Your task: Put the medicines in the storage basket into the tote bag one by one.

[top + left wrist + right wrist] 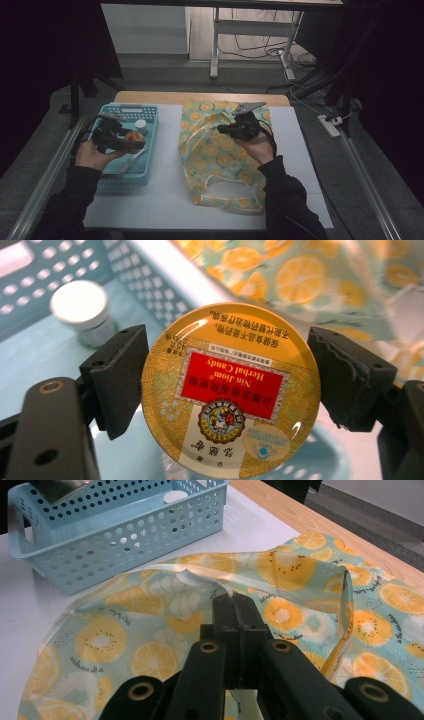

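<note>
From the high view, the left hand-held gripper (131, 140) hangs over the blue basket (150, 114) at the left of the tabletop (300, 150), carrying a round yellow candy tin (134, 137). To the right, the right hand-held gripper (223, 129) sits over the fruit-print bag (220, 155), which lies flat in the middle.

Left gripper view: the tin (231, 390) sits between wide-spread jaws, pinched only at its curved rim. That is a thin hold; a tilt or a jolt on the way to the bag (300, 275) could let the smooth metal slip and drop back beside the white-capped bottle (80, 305).

Right gripper view: the jaws are clamped tight on a fold of the bag's (150, 645) edge, lifting it. The mouth looks barely open, so the tin could catch on the fabric, or the thin cloth could slide out of the pinch and let the opening collapse. The basket (120, 535) stands far left.
</note>
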Available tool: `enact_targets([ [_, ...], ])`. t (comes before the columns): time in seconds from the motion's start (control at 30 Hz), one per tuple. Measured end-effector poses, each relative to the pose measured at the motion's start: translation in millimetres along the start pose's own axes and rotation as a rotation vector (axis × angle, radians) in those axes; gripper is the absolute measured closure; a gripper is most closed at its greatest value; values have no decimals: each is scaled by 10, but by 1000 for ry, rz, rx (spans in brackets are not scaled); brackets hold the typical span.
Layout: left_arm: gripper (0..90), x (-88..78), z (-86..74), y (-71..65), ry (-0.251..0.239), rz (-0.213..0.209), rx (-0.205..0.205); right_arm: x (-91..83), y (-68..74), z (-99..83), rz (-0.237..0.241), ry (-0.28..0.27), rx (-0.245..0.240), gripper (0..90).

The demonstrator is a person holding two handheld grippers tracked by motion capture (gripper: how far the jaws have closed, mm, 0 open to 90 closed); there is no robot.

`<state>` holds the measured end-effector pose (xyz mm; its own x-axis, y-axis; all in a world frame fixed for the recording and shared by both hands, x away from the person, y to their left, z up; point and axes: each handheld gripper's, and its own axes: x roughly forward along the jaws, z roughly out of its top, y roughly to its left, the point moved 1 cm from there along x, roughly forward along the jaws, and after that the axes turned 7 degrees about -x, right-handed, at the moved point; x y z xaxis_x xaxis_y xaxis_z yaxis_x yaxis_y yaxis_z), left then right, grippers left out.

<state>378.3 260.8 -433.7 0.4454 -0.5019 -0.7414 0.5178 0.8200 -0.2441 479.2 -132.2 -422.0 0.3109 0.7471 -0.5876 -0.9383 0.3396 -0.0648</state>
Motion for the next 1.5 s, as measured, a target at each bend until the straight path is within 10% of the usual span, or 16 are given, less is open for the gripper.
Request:
enact_targets([
  [0.27,207,60,65,-342,-7,-30,88,-3,-18,-12,-3,3,10,900],
  [1.5,206,536,430,-1129,10,-214,200,62,-38,-62,-5,15,34,900],
])
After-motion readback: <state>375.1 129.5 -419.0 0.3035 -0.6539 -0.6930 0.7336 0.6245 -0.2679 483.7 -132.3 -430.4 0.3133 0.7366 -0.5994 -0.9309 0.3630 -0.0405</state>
